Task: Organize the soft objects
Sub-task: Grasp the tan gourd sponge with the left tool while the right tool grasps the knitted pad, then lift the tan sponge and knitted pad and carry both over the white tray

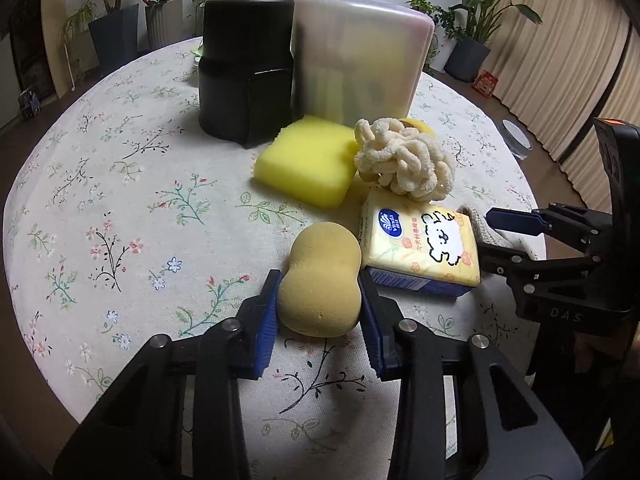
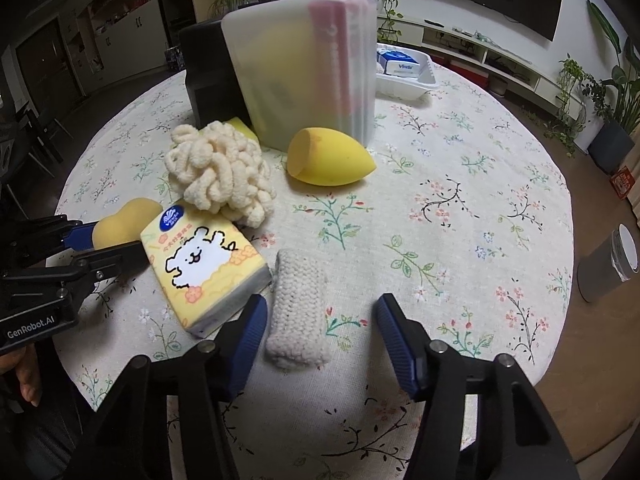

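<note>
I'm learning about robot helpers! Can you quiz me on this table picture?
1. True or false: the left gripper squeezes the tan peanut-shaped sponge.
2. What lies between the open right gripper's fingers? A) white knitted pad B) yellow egg-shaped sponge C) yellow tissue pack with a cartoon puppy
3. Fill in: the cream loopy yarn ball touches the tissue ____.

Key: 1 true; 2 A; 3 pack.
</note>
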`<state>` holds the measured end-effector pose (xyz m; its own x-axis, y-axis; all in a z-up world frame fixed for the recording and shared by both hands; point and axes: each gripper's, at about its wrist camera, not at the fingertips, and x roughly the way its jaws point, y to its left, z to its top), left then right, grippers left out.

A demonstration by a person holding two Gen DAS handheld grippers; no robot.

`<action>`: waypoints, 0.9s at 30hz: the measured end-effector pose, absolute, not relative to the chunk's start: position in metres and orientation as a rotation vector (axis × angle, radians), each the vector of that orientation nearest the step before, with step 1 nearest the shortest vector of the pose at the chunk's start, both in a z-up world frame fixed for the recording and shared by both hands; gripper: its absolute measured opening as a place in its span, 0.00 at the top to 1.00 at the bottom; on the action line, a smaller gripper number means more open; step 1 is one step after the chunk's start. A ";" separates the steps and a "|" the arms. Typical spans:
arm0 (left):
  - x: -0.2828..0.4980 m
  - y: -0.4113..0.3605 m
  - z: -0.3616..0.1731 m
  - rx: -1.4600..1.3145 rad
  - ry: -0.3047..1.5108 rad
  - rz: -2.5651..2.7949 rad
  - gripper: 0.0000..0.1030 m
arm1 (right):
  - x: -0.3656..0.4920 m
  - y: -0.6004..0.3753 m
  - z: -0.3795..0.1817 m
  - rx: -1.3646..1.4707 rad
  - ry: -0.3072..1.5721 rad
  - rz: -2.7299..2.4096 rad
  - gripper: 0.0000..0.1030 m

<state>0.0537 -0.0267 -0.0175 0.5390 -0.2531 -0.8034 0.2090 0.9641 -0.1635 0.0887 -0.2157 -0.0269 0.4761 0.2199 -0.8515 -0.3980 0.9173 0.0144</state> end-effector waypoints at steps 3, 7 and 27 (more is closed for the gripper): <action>0.053 -0.025 -0.017 -0.059 0.961 -0.276 0.69 | 0.088 -0.217 -0.025 -0.186 1.007 0.392 0.59; 0.051 -0.022 -0.017 -0.082 0.958 -0.277 0.70 | 0.087 -0.217 -0.024 -0.184 1.010 0.400 0.73; 0.050 0.003 0.007 -0.126 0.921 -0.265 0.70 | 0.092 -0.240 0.000 -0.165 0.989 0.383 0.74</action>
